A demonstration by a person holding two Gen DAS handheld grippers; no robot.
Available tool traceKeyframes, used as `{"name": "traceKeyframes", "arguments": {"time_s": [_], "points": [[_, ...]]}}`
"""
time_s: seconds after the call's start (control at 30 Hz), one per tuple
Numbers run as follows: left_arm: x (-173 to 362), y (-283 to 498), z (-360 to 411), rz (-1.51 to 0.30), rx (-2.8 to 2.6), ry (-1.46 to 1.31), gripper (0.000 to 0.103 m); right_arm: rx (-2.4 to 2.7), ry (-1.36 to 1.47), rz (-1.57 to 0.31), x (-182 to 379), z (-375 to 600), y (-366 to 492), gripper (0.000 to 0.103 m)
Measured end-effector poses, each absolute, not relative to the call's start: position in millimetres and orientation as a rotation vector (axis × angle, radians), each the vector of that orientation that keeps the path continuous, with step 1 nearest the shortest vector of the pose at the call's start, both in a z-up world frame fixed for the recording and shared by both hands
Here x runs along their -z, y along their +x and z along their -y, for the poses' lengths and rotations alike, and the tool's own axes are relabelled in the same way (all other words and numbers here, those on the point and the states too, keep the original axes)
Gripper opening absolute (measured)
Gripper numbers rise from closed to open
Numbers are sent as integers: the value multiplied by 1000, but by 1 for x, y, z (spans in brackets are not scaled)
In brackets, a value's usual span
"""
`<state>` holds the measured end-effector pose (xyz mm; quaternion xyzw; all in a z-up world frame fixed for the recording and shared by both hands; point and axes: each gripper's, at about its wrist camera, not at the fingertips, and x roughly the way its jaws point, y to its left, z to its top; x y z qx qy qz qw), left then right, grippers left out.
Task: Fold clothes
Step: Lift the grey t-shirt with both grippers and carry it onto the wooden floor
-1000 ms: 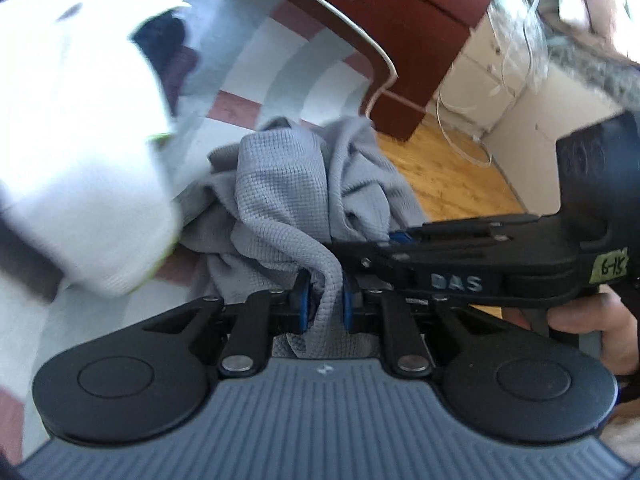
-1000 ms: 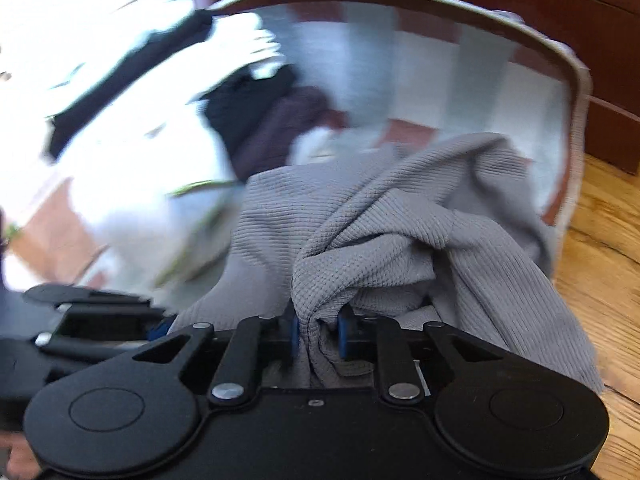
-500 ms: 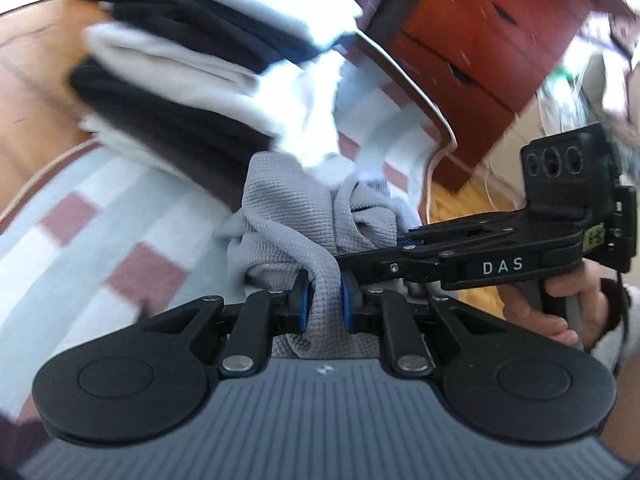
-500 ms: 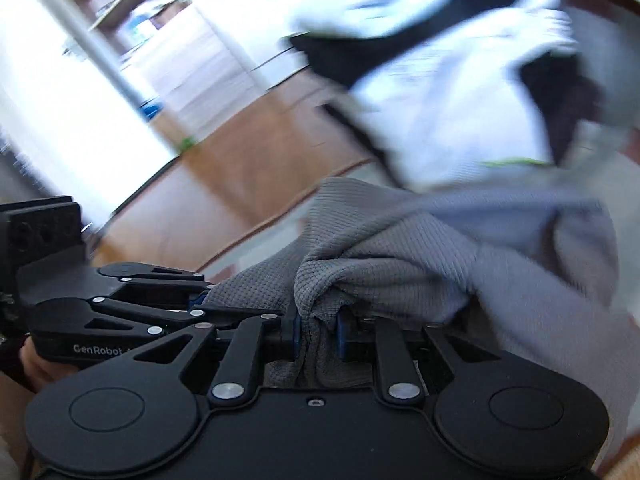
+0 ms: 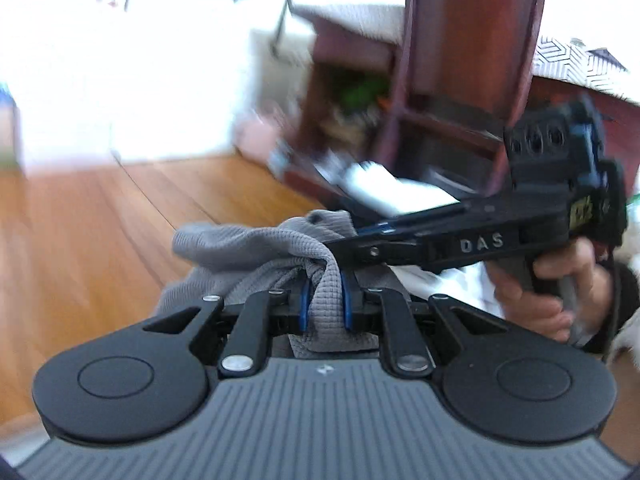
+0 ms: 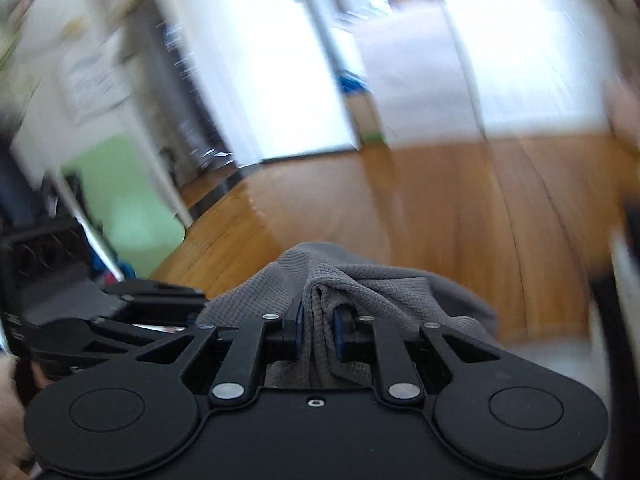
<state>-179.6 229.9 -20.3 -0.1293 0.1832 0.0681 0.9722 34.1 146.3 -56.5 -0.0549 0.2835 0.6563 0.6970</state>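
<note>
A grey waffle-knit garment (image 5: pixel 256 244) is bunched and lifted off the floor, held by both grippers. My left gripper (image 5: pixel 324 304) is shut on a fold of it, cloth squeezed between the blue pads. In the left wrist view the right gripper (image 5: pixel 360 244) comes in from the right, held by a hand (image 5: pixel 540 296), its tips buried in the same garment. In the right wrist view my right gripper (image 6: pixel 316 332) is shut on the grey garment (image 6: pixel 360 284), which drapes over its fingers. The left gripper's black body (image 6: pixel 120 320) shows at the lower left there.
Wooden floor (image 5: pixel 80 232) spreads below and to the left. A dark red wooden chair or cabinet (image 5: pixel 460 80) stands behind, with white folded cloth (image 5: pixel 388 192) near its base. Bright windows or doors (image 6: pixel 280 60) and a green panel (image 6: pixel 128 200) lie ahead, blurred.
Both grippers have swung away from the striped rug and the stack of folded clothes, carrying the grey garment up; the views now face the wooden floor and room. Both grips are unchanged.
</note>
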Motion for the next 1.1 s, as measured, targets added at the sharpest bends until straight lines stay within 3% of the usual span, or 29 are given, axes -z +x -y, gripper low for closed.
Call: {"name": "traceKeyframes", "arguments": {"time_s": [0.2, 0.3, 0.33, 0.4, 0.43, 0.6, 0.73, 0.83, 0.93, 1.03, 1.1], "points": [[-9, -208, -290, -320, -316, -334, 14, -1573, -328, -460, 5, -253, 2, 17], [-1, -197, -331, -491, -434, -469, 17, -1575, -395, -411, 7, -292, -7, 17], [16, -197, -340, -518, -458, -504, 19, -1547, -417, -418, 14, -304, -8, 21], [49, -197, -356, -572, -506, -575, 30, -1409, -460, -485, 44, -323, 7, 60], [65, -197, -364, -599, -530, -610, 35, -1330, -472, -517, 64, -330, 14, 63], [147, -197, -405, -732, -649, -787, 35, -1124, -422, -745, 164, -323, 62, 63], [210, -197, -436, -832, -740, -919, 38, -1124, -317, -831, 210, -301, 69, 63], [201, -190, -438, -770, -733, -886, 48, -1204, -337, -871, 236, -295, 59, 66], [200, -184, -434, -668, -652, -917, 59, -1313, -493, -783, 243, -294, 32, 70], [209, -177, -428, -686, -626, -880, 59, -1363, -585, -755, 250, -296, 14, 72], [206, -171, -422, -701, -625, -848, 59, -1381, -627, -756, 255, -299, 5, 80]]}}
